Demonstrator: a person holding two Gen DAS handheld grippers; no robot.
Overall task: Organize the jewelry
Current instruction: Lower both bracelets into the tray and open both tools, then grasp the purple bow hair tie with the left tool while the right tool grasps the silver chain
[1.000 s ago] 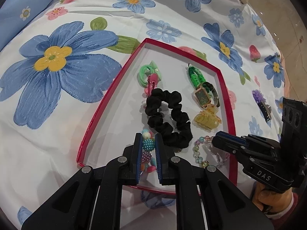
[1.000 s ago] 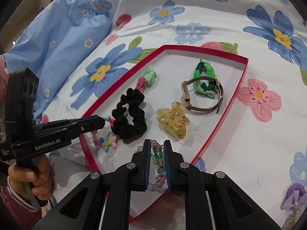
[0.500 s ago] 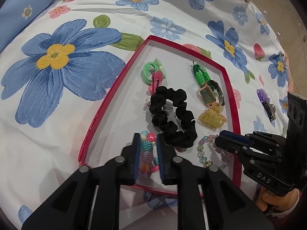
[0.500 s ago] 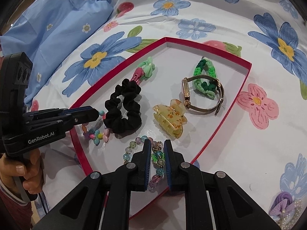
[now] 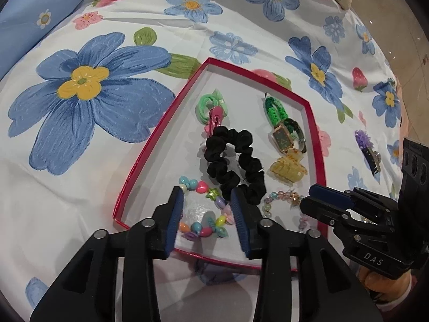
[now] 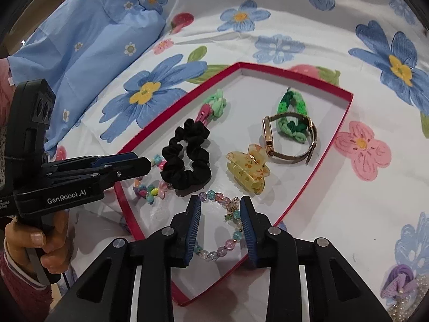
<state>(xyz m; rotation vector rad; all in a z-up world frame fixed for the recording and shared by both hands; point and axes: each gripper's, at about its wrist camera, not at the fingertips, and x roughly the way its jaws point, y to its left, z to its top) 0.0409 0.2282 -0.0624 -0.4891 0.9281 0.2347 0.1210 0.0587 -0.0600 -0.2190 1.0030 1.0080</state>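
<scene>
Both grippers' jaws have just been opening: the left gripper (image 5: 207, 216) now stands part open with the charm bracelet (image 5: 203, 209) lying loose between its pads, and the right gripper (image 6: 220, 224) likewise straddles the glass-bead bracelet (image 6: 222, 222) without pinching it. Both bracelets rest at the near end of the red tray (image 6: 335, 134), beside the scrunchie (image 6: 187, 158). Lifting away carelessly could snag a bead and drag a bracelet out. The tray sits on a soft floral bedsheet (image 5: 88, 91), which could tip it
</scene>
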